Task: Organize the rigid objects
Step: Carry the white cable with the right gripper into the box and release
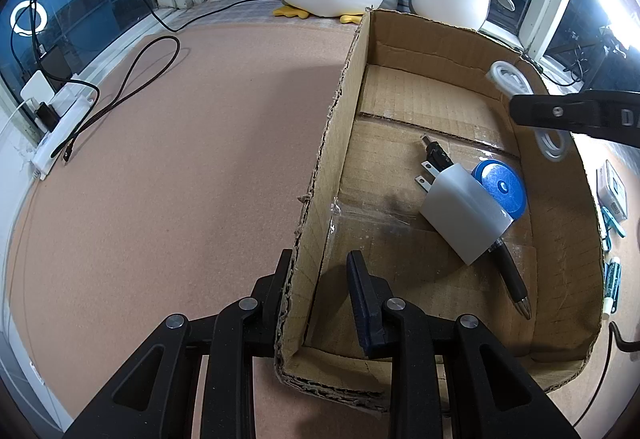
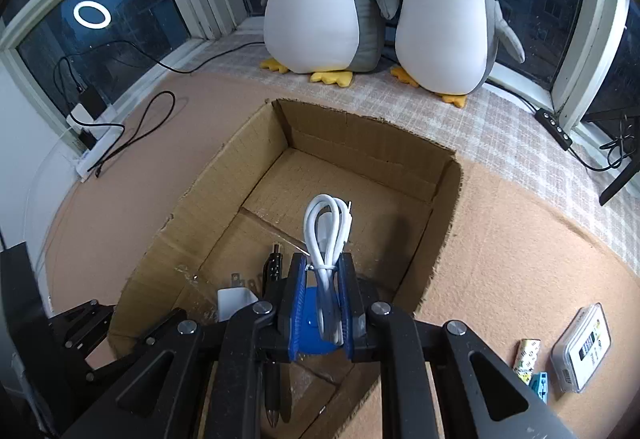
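A tan cork-like mat (image 1: 160,159) runs up to a bay window at dusk, with two plush penguins (image 2: 448,19) sitting on the sill at twelve o'clock. On the mat stands an open cardboard box (image 1: 560,239). My left gripper (image 1: 320,271) is clamped on the box's left wall, near its front corner, one finger outside and one inside. My right gripper (image 2: 322,271) is closed on a coiled white cable (image 2: 326,227), held above the box's inside; the loop sticks up past the fingertips. On the box floor lie a white charger (image 1: 464,215) across a black pen (image 1: 512,279), with a blue round disc (image 1: 502,187) just beside them. At four o'clock of the box, on the mat, a small clear case (image 2: 582,349) and a patterned tube (image 2: 528,353) lie well apart from it.
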The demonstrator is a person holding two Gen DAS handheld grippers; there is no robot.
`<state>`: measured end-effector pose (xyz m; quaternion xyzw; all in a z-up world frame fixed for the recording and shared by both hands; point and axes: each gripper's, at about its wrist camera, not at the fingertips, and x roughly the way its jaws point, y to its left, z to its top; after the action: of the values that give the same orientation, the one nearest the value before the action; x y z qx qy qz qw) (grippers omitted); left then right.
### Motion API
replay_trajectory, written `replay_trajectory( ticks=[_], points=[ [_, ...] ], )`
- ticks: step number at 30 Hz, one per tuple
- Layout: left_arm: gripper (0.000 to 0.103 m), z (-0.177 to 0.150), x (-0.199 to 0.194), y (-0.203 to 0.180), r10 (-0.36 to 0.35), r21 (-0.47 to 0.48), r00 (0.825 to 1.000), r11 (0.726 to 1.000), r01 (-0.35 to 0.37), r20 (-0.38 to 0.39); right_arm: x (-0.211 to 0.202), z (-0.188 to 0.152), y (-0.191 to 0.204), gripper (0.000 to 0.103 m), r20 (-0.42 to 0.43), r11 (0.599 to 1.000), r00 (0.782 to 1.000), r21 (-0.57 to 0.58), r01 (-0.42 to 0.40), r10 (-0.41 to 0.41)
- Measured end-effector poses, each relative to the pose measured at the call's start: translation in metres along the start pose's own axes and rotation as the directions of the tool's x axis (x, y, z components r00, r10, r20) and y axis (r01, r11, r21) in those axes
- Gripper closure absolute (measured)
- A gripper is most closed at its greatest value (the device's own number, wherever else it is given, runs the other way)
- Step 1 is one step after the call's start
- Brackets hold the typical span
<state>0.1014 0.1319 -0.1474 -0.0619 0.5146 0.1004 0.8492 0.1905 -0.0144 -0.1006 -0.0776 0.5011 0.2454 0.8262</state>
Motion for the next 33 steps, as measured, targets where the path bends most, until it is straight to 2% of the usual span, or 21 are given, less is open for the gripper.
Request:
replay_trajectory(
  ticks=[17, 19, 21, 33],
  points=[
    [0.075, 0.000, 0.000, 0.000, 0.000, 0.001, 1.000, 1.000, 0.000, 0.000, 0.019, 0.002, -0.002, 0.088, -0.012, 1.000, 1.000, -0.014, 0.023, -0.023],
    [0.075, 0.000, 0.000, 0.000, 0.000, 0.001, 1.000, 1.000, 0.000, 0.000, 0.019, 0.002, -0.002, 0.083, -0.010, 1.000, 1.000, -0.012, 0.022, -0.023],
    [0.075, 0.000, 0.000, -0.001, -0.001, 0.001, 1.000, 1.000, 0.001, 0.001, 0.018, 0.002, -0.003, 0.072, -0.007, 1.000, 1.000, -0.013, 0.019, -0.019],
    [0.075, 0.001, 0.000, -0.001, 0.000, 0.002, 1.000, 1.000, 0.000, 0.001, 0.000, -0.004, -0.004, 0.071, 0.023, 1.000, 1.000, 0.000, -0.008, 0.008]
  ],
)
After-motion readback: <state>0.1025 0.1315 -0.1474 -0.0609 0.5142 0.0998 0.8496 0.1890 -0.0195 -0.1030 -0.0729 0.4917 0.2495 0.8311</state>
